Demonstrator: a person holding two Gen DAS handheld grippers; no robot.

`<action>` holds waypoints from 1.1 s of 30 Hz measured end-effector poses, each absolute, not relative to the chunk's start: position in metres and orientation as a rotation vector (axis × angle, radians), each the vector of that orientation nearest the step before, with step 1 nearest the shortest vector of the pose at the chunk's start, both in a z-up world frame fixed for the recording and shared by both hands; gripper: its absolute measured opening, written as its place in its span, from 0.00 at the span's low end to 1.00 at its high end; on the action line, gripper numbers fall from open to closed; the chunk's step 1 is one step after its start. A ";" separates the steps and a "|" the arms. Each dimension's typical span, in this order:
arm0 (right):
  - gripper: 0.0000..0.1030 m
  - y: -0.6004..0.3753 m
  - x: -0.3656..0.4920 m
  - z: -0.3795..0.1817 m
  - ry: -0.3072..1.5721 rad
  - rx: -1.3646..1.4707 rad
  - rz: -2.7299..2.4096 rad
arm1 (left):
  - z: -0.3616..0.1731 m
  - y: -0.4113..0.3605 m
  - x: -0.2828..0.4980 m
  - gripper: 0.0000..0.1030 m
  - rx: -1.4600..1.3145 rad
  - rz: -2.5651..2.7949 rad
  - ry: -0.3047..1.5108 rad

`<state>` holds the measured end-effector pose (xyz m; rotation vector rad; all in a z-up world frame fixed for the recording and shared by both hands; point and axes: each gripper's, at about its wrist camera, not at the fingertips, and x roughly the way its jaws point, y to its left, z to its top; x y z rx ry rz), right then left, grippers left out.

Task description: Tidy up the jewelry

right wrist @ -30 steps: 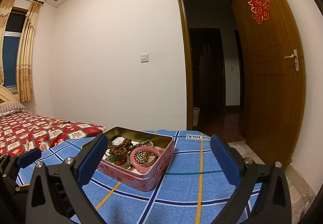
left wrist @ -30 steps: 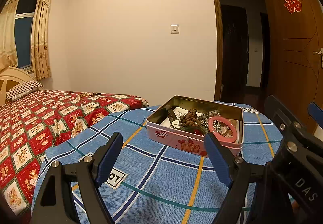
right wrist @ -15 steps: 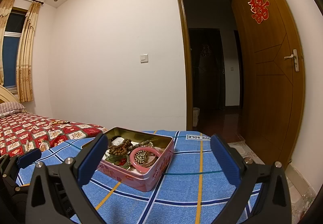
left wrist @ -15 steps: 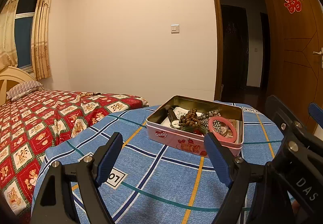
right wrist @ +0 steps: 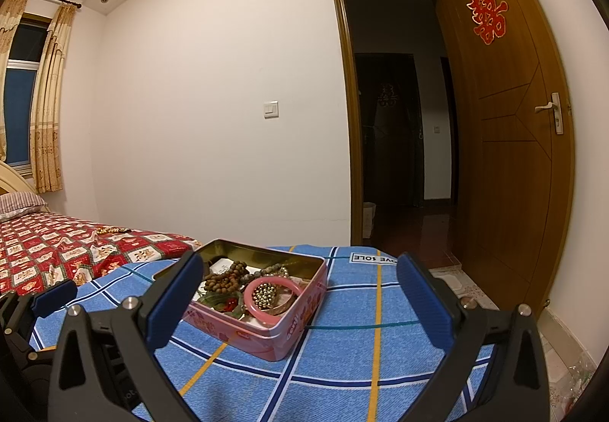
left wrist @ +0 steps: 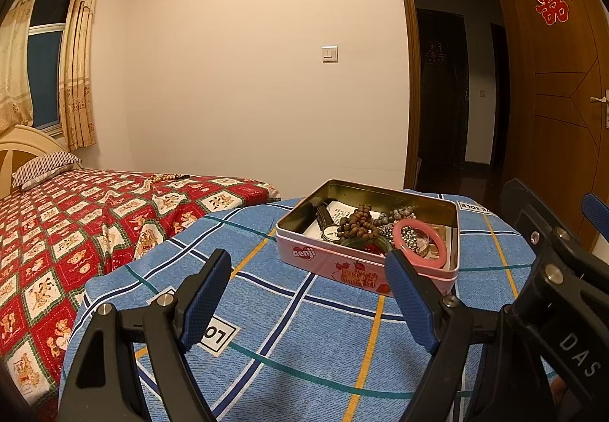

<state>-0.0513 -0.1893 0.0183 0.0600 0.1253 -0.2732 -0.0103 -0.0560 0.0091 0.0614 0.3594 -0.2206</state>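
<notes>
A pink open tin (left wrist: 331, 264) (right wrist: 297, 323) stands on a blue checked cloth (left wrist: 304, 338) (right wrist: 380, 353). It holds a pink bangle (left wrist: 418, 250) (right wrist: 251, 306), brown wooden beads (left wrist: 357, 224) (right wrist: 224, 279), a wristwatch (left wrist: 327, 224), grey beads and silver balls. My left gripper (left wrist: 308, 292) is open and empty, just short of the tin. My right gripper (right wrist: 297, 296) is open and empty, with the tin between its fingers' lines of sight. Each gripper shows at the edge of the other's view.
A bed with a red patterned cover (left wrist: 76, 224) (right wrist: 57, 250) lies to the left; a beaded string (left wrist: 163, 177) (right wrist: 110, 230) rests on it. An open wooden door (right wrist: 514, 155) and dark doorway (right wrist: 392, 136) are to the right.
</notes>
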 end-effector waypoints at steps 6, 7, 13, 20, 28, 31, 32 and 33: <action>1.00 -0.191 -0.053 0.019 0.124 0.061 -0.275 | 0.009 -0.056 -0.010 0.81 0.061 -0.221 0.359; 1.00 -0.191 -0.052 0.019 0.124 0.061 -0.274 | 0.009 -0.056 -0.010 0.81 0.061 -0.221 0.359; 1.00 -0.191 -0.052 0.019 0.124 0.061 -0.274 | 0.009 -0.056 -0.011 0.81 0.061 -0.221 0.360; 1.00 -0.191 -0.053 0.019 0.123 0.061 -0.274 | 0.008 -0.057 -0.008 0.81 0.061 -0.197 0.373; 1.00 -0.202 -0.053 0.019 0.140 0.091 -0.325 | 0.007 -0.053 -0.004 0.81 0.046 -0.167 0.391; 1.00 -0.217 -0.047 0.018 0.200 0.106 -0.413 | 0.006 -0.051 -0.002 0.81 0.032 -0.172 0.398; 1.00 -0.225 -0.043 0.017 0.242 0.111 -0.470 | 0.006 -0.051 -0.002 0.81 0.027 -0.177 0.399; 1.00 -0.234 -0.039 0.014 0.295 0.116 -0.538 | 0.006 -0.050 -0.002 0.81 0.020 -0.184 0.401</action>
